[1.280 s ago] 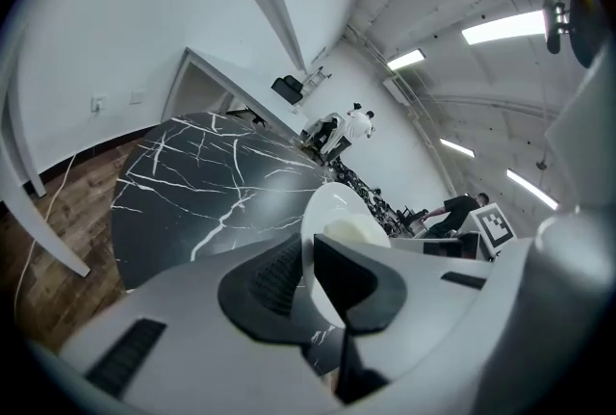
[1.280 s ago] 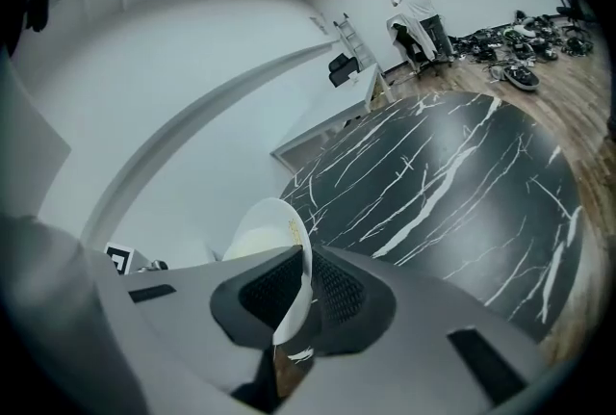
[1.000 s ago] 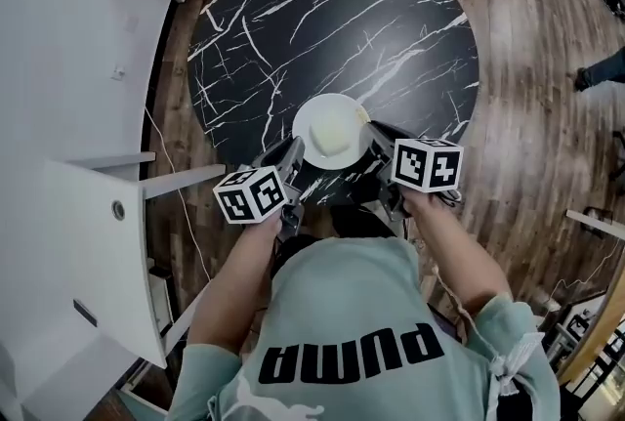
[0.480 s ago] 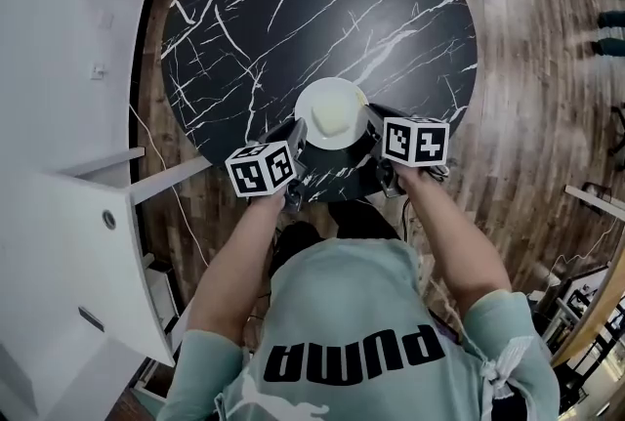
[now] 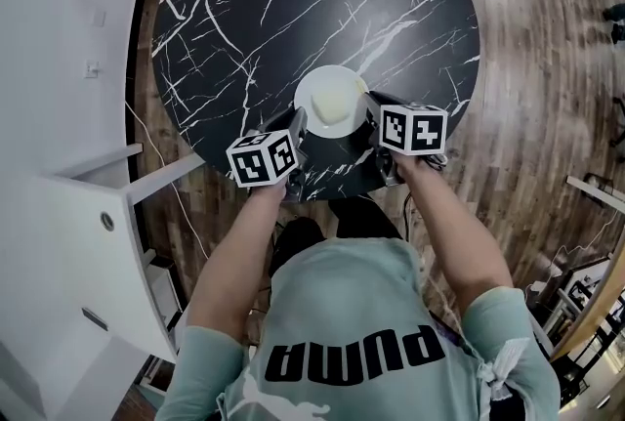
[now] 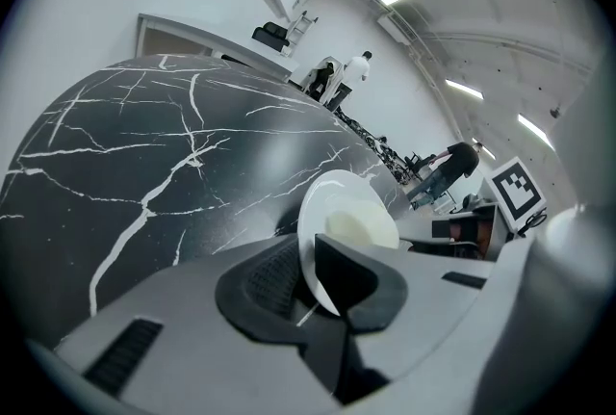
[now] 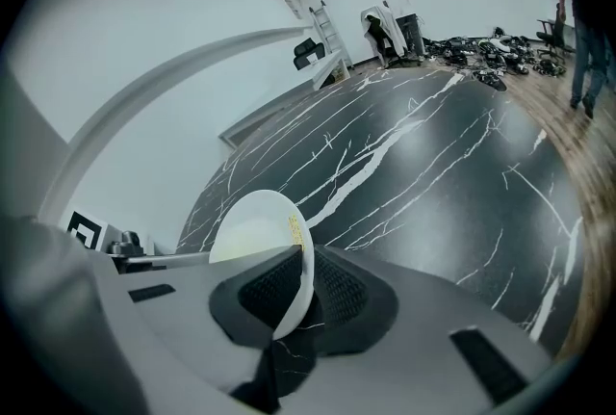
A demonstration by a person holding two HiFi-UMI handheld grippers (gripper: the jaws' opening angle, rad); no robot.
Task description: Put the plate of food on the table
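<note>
Over the near edge of the round black marble bench (image 5: 293, 9), a white plate (image 5: 332, 102) sits level between the 2 grippers. A pale mound of food (image 5: 334, 100) lies on its middle. Whether the plate's underside touches the bench or hangs just above it cannot be told from any view.

The left gripper (image 5: 298, 128) meets the plate at its left rim. In the left gripper view, the left gripper (image 6: 313, 283) has its jaws only slightly apart, closed on the thin rim of the plate (image 6: 332, 206), with a ribbed pad (image 6: 274, 278) below the rim and the other jaw above it. The food (image 6: 361, 228) shows just beyond the jaws.

The right gripper (image 5: 369, 116) takes the opposite rim. In the right gripper view, the right gripper (image 7: 294, 293) likewise has its 2 jaws closed on the plate's edge (image 7: 255, 225), a ribbed pad (image 7: 337, 283) on each side of the rim, and the veined bench (image 7: 433, 163) spreads out beyond.

Each gripper carries a marker cube (image 5: 262, 160) near the person's hand. Wooden floor (image 5: 547, 67) surrounds the bench, and a white cabinet (image 5: 68, 243) stands at the left. In the right gripper view, a person (image 7: 395, 4) in a white top stands far off by the wall.
</note>
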